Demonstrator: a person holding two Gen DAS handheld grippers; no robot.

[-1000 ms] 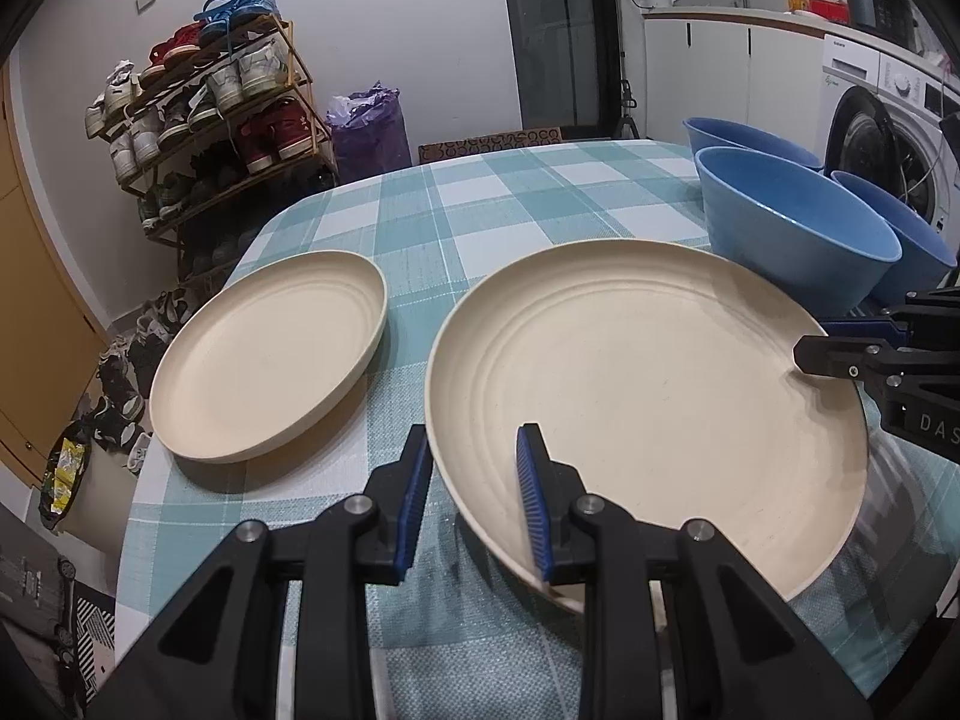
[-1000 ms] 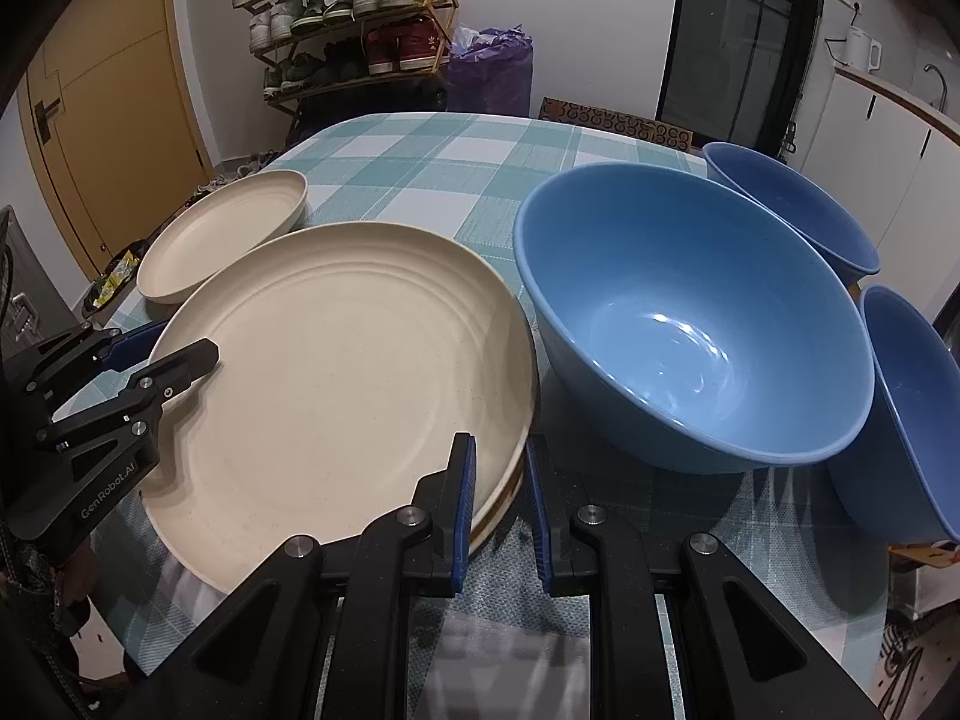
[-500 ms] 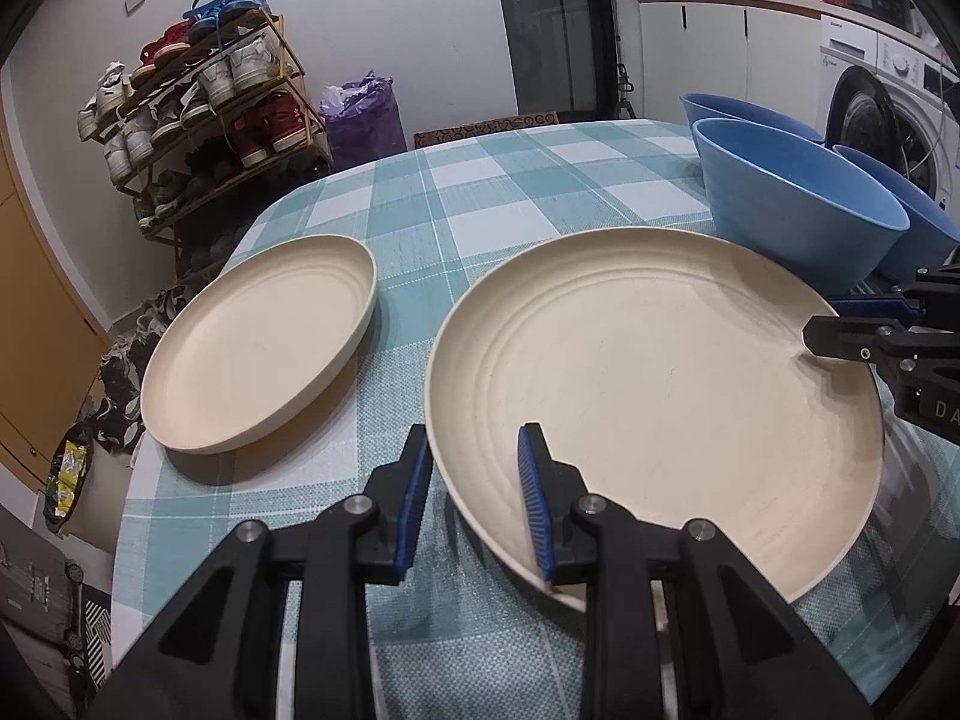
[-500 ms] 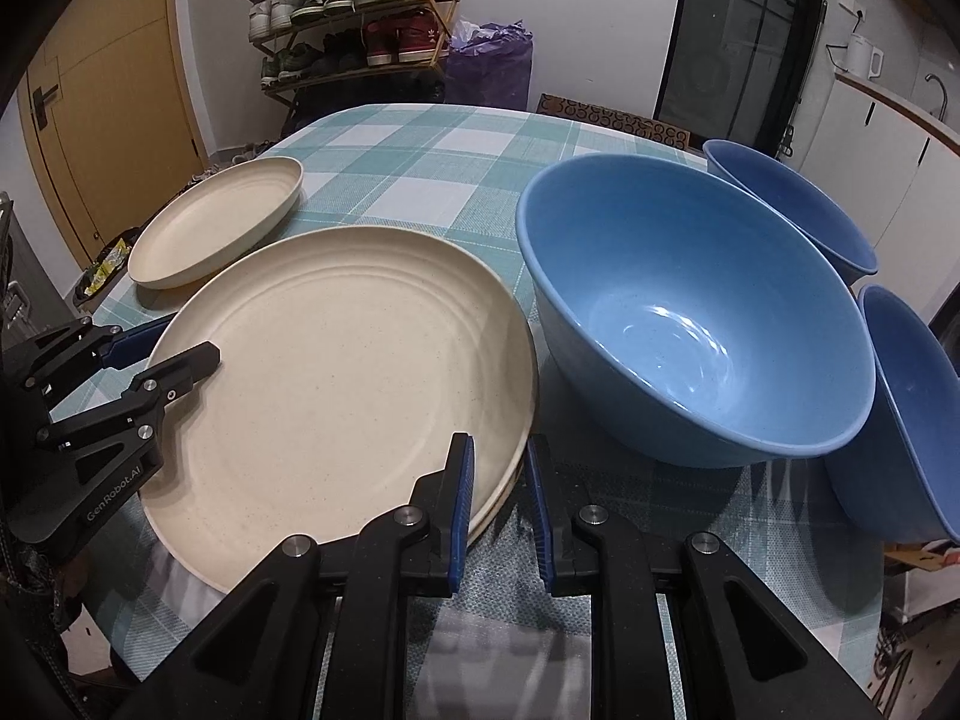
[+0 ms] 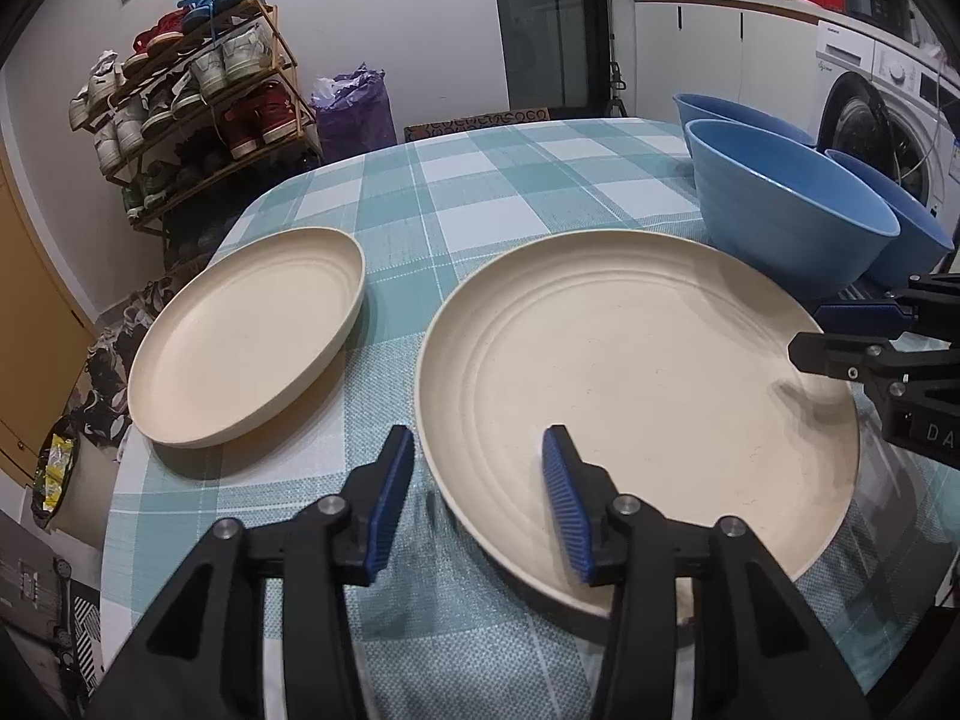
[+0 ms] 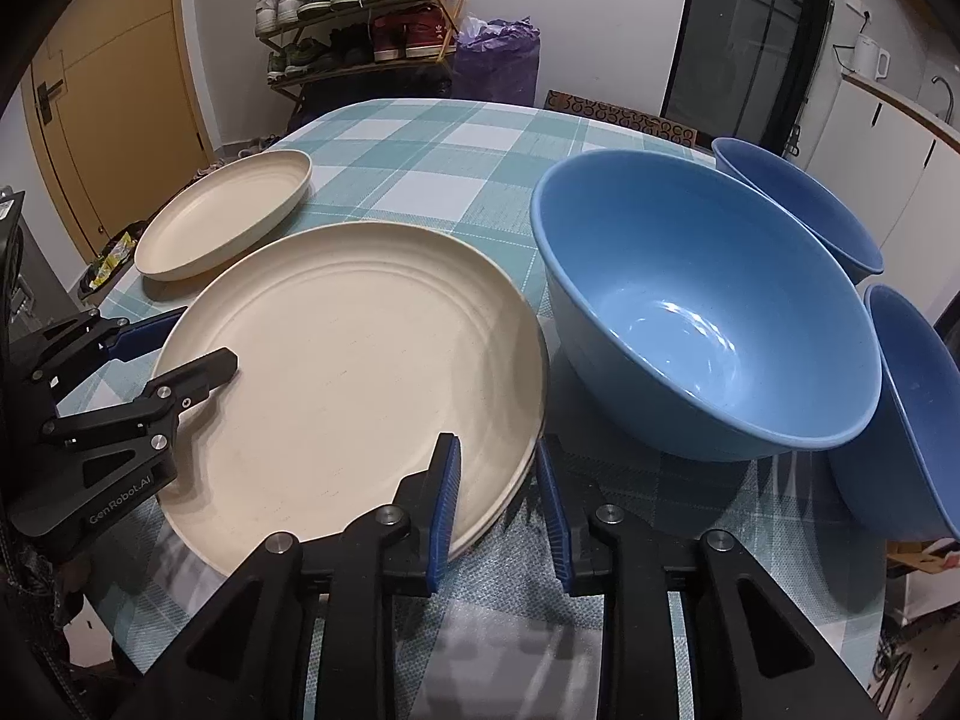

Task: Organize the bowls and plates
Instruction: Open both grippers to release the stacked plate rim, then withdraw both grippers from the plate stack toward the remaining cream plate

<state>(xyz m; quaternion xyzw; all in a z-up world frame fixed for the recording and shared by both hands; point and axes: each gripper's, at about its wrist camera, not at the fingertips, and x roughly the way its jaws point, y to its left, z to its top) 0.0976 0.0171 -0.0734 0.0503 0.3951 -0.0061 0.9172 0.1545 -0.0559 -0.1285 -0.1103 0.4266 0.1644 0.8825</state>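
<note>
A large cream plate [image 5: 636, 378] lies on the checked tablecloth; in the right wrist view [image 6: 354, 372] it rests on a second plate whose rim shows beneath. My left gripper [image 5: 480, 501] is open, its fingers astride the plate's near left rim. My right gripper [image 6: 498, 498] is open astride the opposite rim. A smaller cream plate [image 5: 246, 333] lies to the left, also in the right wrist view [image 6: 225, 213]. Three blue bowls [image 6: 708, 306] stand to the right of the plates.
The table's near edge [image 5: 114, 516] drops off left of the small plate. A shoe rack [image 5: 192, 102] and a purple bag [image 5: 354, 111] stand beyond the table. A washing machine [image 5: 888, 108] is behind the bowls.
Both grippers have opened wider around the large plate's rim. The plate has sunk lower and lies flat on the plate beneath.
</note>
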